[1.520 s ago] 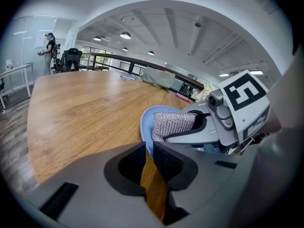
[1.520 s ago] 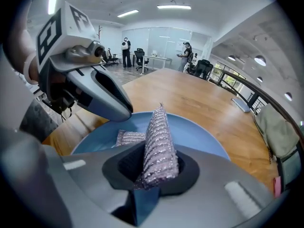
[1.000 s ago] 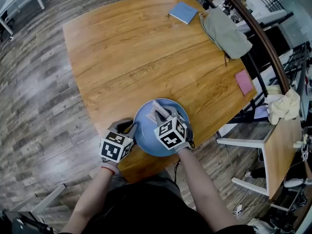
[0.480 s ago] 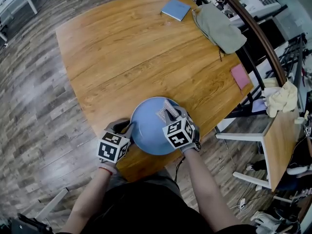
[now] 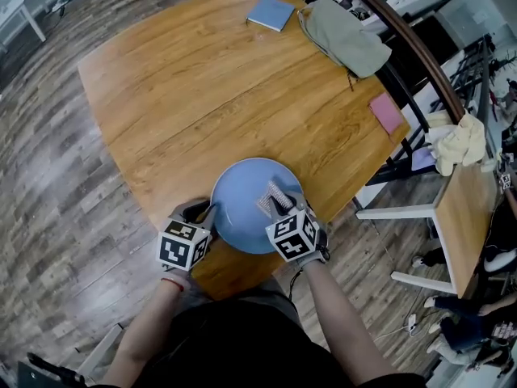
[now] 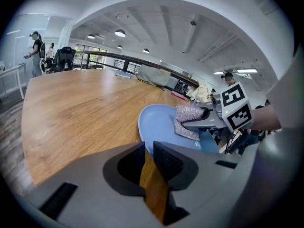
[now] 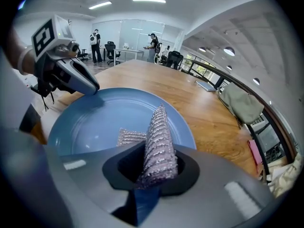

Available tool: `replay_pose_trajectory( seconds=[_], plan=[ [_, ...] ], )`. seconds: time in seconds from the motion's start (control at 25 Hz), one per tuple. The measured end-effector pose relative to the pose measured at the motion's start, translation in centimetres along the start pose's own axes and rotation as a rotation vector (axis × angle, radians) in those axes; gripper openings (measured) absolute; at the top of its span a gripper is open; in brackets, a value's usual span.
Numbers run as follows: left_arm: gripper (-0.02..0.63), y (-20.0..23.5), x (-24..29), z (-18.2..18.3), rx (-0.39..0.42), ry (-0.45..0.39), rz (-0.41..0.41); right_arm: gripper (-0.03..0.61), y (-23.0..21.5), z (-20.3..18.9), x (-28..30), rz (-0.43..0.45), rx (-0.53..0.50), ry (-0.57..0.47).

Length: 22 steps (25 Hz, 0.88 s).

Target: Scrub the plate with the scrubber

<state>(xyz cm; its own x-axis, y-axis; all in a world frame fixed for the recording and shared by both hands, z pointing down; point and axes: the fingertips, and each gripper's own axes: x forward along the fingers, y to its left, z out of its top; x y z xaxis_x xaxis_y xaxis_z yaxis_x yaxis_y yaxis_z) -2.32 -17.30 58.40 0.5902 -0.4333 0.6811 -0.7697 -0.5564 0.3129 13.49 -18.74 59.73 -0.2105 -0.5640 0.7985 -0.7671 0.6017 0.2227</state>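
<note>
The blue plate (image 5: 241, 194) sits on the wooden table (image 5: 202, 95), close to the edge nearest the person. The left gripper (image 5: 212, 212) comes at it from the person's left. Its two jaws are drawn close together on the plate's rim, pinching it there, with the wood of the table showing just beneath them. The right gripper (image 5: 281, 204) is over the right half of the plate. Its jaws are closed on a silvery mesh scrubber (image 5: 273, 192), which sticks out past them in a folded wedge. The lower part of the scrubber lies against the plate's inner face. I can't tell how hard it presses.

Further up the table, well apart from the plate, lie a thin blue notebook (image 5: 271, 13) and a grey-green bag (image 5: 346, 37) slumped near the far edge. A small pink pad (image 5: 386, 112) rests by the right-hand edge. Off to the right, on a separate narrow bench (image 5: 452, 217), there is a crumpled pale yellow cloth (image 5: 459, 142). The floor (image 5: 48, 176) around is grey wood planking.
</note>
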Motion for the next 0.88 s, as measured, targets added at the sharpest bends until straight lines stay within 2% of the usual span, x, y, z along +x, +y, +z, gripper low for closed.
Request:
replay_pose_trajectory(
  seconds=[0.4, 0.88],
  plan=[
    [0.051, 0.0, -0.1, 0.1, 0.017, 0.017, -0.024, 0.066, 4.0, 0.0, -1.2, 0.047, 0.003, 0.026],
    [0.051, -0.2, 0.0, -0.1, -0.008, 0.014, -0.033, 0.067, 8.6, 3.0, 0.0, 0.196, -0.071, -0.008]
  ],
)
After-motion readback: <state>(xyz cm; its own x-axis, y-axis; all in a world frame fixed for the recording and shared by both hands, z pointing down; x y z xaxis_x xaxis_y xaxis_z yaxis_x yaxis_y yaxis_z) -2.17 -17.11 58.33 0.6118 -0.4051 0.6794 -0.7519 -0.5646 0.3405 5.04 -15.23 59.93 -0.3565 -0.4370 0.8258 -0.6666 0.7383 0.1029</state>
